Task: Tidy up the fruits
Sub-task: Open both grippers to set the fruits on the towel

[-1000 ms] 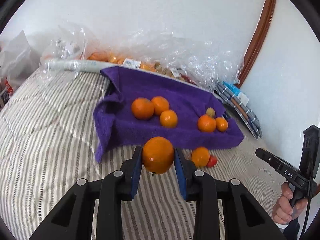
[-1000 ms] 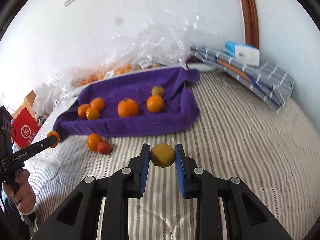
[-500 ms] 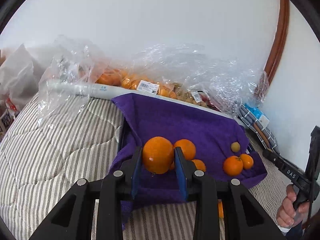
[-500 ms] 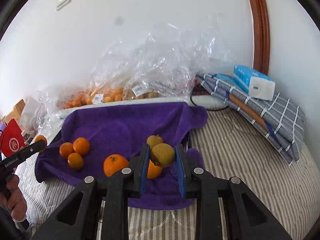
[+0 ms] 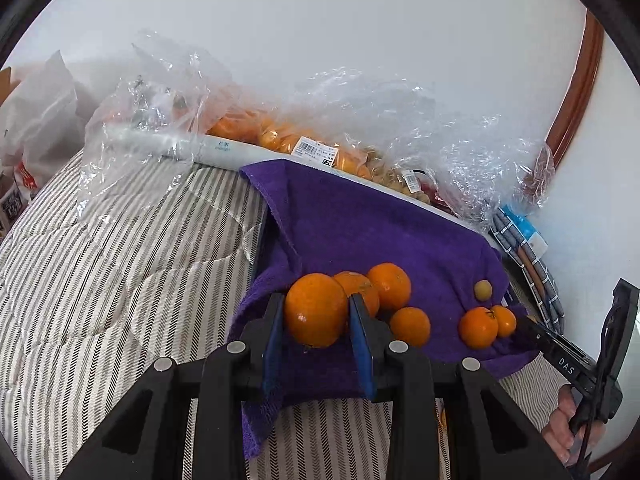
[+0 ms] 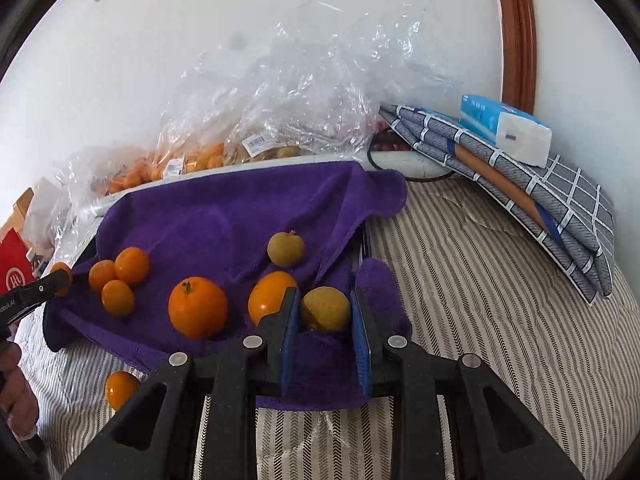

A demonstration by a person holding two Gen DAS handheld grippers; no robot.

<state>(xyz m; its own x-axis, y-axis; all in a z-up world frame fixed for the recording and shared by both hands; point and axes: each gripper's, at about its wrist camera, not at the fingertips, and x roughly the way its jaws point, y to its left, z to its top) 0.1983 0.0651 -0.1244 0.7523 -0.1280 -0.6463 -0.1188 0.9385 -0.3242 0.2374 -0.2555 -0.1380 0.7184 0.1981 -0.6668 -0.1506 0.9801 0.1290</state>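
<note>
My left gripper (image 5: 316, 312) is shut on a large orange (image 5: 315, 310), held just over the near left part of the purple towel (image 5: 360, 224), in front of three oranges (image 5: 390, 286) lying there. My right gripper (image 6: 325, 310) is shut on a yellow-brown round fruit (image 6: 325, 308), above the near right part of the same towel (image 6: 224, 216). Beside it lie an orange (image 6: 269, 296), a bigger orange (image 6: 197, 312) and a second yellow-brown fruit (image 6: 285, 248). Three small oranges (image 6: 118, 276) sit at the towel's left end. One orange (image 6: 120, 390) lies off the towel on the striped bedcover.
Clear plastic bags (image 5: 280, 136) holding more oranges and other fruit lie along the wall behind the towel. Folded checked cloth (image 6: 520, 176) with a blue tissue pack (image 6: 504, 128) sits at the right. A person's hand (image 5: 568, 428) holds the other gripper. Striped bedcover (image 5: 100, 280) spreads to the left.
Both grippers carried their fruit forward from over the bare bedcover to over the purple towel. Both kept their grip.
</note>
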